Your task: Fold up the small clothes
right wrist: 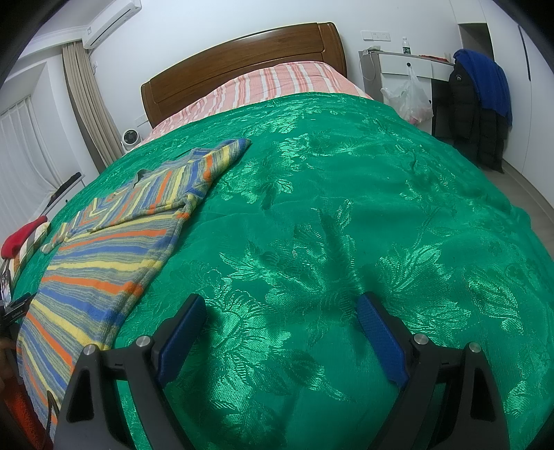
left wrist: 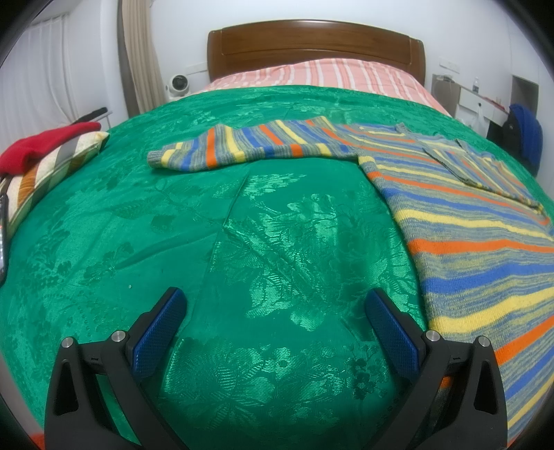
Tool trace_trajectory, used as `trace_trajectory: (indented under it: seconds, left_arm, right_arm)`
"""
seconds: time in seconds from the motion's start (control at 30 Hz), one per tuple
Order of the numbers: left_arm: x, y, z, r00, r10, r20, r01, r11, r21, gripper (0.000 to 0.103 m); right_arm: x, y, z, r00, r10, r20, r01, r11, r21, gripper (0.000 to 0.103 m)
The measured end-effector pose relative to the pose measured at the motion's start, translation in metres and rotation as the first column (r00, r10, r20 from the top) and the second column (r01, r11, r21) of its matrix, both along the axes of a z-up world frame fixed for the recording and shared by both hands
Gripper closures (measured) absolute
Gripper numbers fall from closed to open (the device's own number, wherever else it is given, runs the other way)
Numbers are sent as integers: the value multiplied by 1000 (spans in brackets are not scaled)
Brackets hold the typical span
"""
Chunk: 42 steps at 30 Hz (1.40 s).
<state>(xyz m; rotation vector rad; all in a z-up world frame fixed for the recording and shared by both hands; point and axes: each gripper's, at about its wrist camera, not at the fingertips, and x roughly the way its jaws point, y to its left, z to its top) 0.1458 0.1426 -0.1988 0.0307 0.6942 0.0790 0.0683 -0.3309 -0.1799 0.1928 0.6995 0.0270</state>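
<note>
Both grippers, left gripper [left wrist: 275, 309] and right gripper [right wrist: 280, 313], wide, empty, striped sweater [left wrist: 467, 221] beside, green bedspread [right wrist: 346, 207] bare.

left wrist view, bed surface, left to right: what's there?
red garment on the striped pillow → bare green bedspread → outstretched sleeve → striped sweater body

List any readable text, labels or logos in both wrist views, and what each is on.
None can be read.
Bottle label: too small.
Black jacket chest logo: blurred.
Black device at the left edge, white print: too blurred.
Sweater, cover, air conditioner: no text visible.
</note>
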Motion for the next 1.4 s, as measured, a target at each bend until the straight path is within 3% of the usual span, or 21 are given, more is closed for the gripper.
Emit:
trace_trajectory:
  seconds: [0.9,1.07,1.13,1.2,1.3,1.37,1.4]
  left_arm:
    - [0,0,1,1000,0,-11,0,1000,-3,0]
    - [13,14,24,987,-85,-137,71,992,-105,1]
    - [21,28,48,989,-107,-106,89,983,-163,1]
    - [37,45,75,994,-96,-61,85,984,-156,1]
    - [88,85,102,998,-26,-56,20,994,-106,1]
    - [123,125,96,990,71,-123,-90,984,-153,1]
    - [140,151,86,975,137,-173,-172,962,-210,2]
  right_arm:
    - [0,0,0,1000,0,0,0,1000,-1,14]
    - [0,1,0,1000,-3,-1,3,1000,-6,14]
    - [0,1,0,1000,-2,0,2,1000,-2,14]
    - [0,1,0,1000,-2,-1,2,1000,-5,14]
    - [0,1,0,1000,-2,-1,2,1000,-4,14]
    - [0,1,0,1000,-2,0,2,1000,-4,14]
    - [0,1,0,1000,-3,0,3,1000,-5,14]
